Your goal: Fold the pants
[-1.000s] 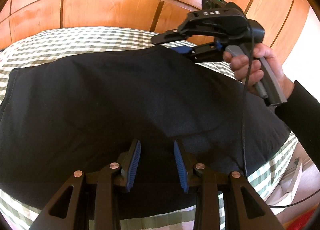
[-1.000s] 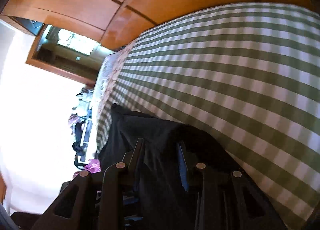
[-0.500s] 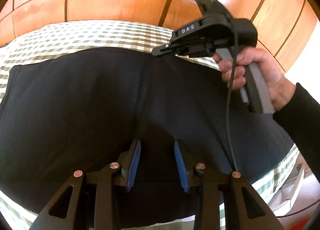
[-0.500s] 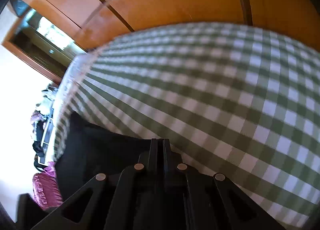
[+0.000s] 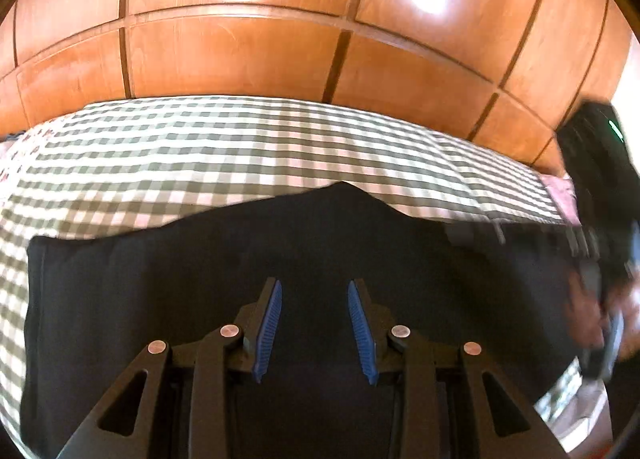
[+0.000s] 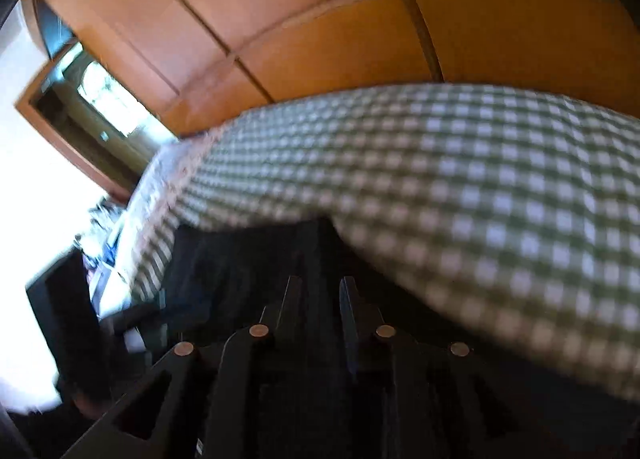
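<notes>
Left tool [image 5: 315,291] gapes over black pants [image 5: 160,279]; right tool [image 6: 316,287] just parted slightly, no writing legible

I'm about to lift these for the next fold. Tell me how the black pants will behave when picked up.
Probably floppy: the black pants lie limp on the checked bedcover, their far edge wavy. Probably light for their size, since the cloth looks thin. Lifted at one point, they would likely sag and bunch rather than hold shape.

No lettering, label, brand mark or number can be read anywhere in either view; motion blur smears the right-hand edge of the left wrist view.
</notes>
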### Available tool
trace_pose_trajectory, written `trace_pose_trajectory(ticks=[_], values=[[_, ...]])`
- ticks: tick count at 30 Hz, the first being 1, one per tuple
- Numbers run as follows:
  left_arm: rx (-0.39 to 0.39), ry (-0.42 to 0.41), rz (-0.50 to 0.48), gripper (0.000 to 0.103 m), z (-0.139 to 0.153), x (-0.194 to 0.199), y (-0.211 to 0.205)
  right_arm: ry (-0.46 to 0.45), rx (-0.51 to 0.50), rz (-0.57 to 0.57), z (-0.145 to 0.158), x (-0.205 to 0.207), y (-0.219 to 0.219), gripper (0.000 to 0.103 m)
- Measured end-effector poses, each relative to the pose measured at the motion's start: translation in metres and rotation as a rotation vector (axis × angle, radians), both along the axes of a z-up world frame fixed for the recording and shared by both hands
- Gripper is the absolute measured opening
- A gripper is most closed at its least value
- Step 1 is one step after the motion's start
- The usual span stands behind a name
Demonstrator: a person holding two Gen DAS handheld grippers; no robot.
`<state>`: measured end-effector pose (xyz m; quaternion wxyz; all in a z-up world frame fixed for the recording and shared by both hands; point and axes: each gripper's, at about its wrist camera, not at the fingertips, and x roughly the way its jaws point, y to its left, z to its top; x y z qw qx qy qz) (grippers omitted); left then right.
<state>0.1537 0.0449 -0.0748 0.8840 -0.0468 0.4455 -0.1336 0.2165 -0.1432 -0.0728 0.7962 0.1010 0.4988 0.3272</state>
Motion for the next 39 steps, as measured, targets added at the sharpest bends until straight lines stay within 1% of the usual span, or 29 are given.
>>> trace_pose_trajectory(ticks=[2,3,5,6,7,8,9,11,13,16,17,18,19,20,21,23,24,25,26,28,29,33,35,36,38,39], values=[[0.04,0.025,0.035,0.035,-0.011,0.016,0.004,0.016,-0.072,0.0,-0.018,-0.008,0.01,0.021],[0.051,0.038,0.044,0.034,-0.016,0.021,0.006,0.016,-0.1,-0.016,-0.023,-0.009,0.012,0.021],[0.08,0.072,0.095,0.033,-0.03,0.03,0.014,0.004,-0.133,-0.059,-0.035,-0.003,0.016,0.019],[0.084,0.091,0.106,0.034,-0.04,0.034,0.019,-0.013,-0.159,-0.089,-0.04,0.0,0.019,0.009],[0.073,0.084,0.105,0.034,-0.045,0.034,0.021,-0.028,-0.181,-0.123,-0.046,0.005,0.023,0.002],[0.062,0.063,0.108,0.034,-0.046,0.032,0.023,-0.04,-0.184,-0.141,-0.051,0.007,0.028,0.0],[0.058,0.063,0.109,0.034,-0.045,0.031,0.024,-0.05,-0.178,-0.158,-0.054,0.01,0.03,0.0],[0.065,0.067,0.108,0.034,-0.044,0.031,0.024,-0.042,-0.148,-0.188,-0.058,0.014,0.028,0.0],[0.065,0.069,0.109,0.034,-0.04,0.029,0.023,-0.049,-0.147,-0.193,-0.057,0.012,0.03,0.0],[0.052,0.054,0.147,0.034,-0.028,0.02,0.032,-0.046,-0.15,-0.204,-0.048,0.005,0.021,0.0],[0.034,0.047,0.168,0.034,-0.023,0.012,0.04,-0.05,-0.159,-0.205,-0.044,0.002,0.019,0.0],[0.01,0.044,0.183,0.034,-0.021,0.008,0.048,-0.056,-0.165,-0.209,-0.037,-0.005,0.012,0.004],[-0.015,0.041,0.202,0.034,-0.017,0.0,0.055,-0.061,-0.17,-0.217,-0.033,-0.01,0.011,0.005],[-0.036,0.035,0.223,0.034,-0.013,-0.01,0.066,-0.075,-0.175,-0.224,-0.025,-0.021,0.0,0.005],[-0.057,0.026,0.251,0.034,-0.008,-0.024,0.078,-0.085,-0.171,-0.224,-0.021,-0.026,-0.002,0.005],[-0.1,0.013,0.302,0.034,-0.002,-0.047,0.103,-0.111,-0.137,-0.218,-0.01,-0.046,-0.002,0.01],[-0.124,0.012,0.337,0.034,0.0,-0.061,0.118,-0.115,-0.121,-0.214,-0.006,-0.055,-0.004,0.018],[-0.146,0.015,0.378,0.034,0.001,-0.075,0.135,-0.115,-0.105,-0.213,-0.004,-0.063,-0.004,0.029],[-0.16,0.017,0.413,0.034,0.001,-0.087,0.149,-0.117,-0.089,-0.208,-0.002,-0.071,-0.004,0.032],[-0.199,0.015,0.514,0.034,0.001,-0.119,0.183,-0.129,-0.088,-0.191,-0.001,-0.088,-0.001,0.032],[-0.215,0.015,0.544,0.034,0.0,-0.128,0.195,-0.13,-0.09,-0.182,-0.001,-0.095,0.001,0.032],[-0.344,0.041,0.706,0.034,-0.012,-0.173,0.252,-0.141,-0.119,-0.161,-0.007,-0.115,0.006,0.032],[-0.412,0.054,0.752,0.034,-0.019,-0.185,0.267,-0.125,-0.123,-0.159,-0.012,-0.118,0.008,0.032],[-0.464,0.058,0.764,0.034,-0.022,-0.19,0.273,-0.112,-0.126,-0.159,-0.016,-0.119,0.008,0.032],[-0.533,0.064,0.764,0.034,-0.028,-0.19,0.277,-0.102,-0.137,-0.161,-0.023,-0.12,0.009,0.032],[-0.547,0.069,0.76,0.034,-0.03,-0.188,0.276,-0.098,-0.141,-0.163,-0.026,-0.122,0.009,0.032]])
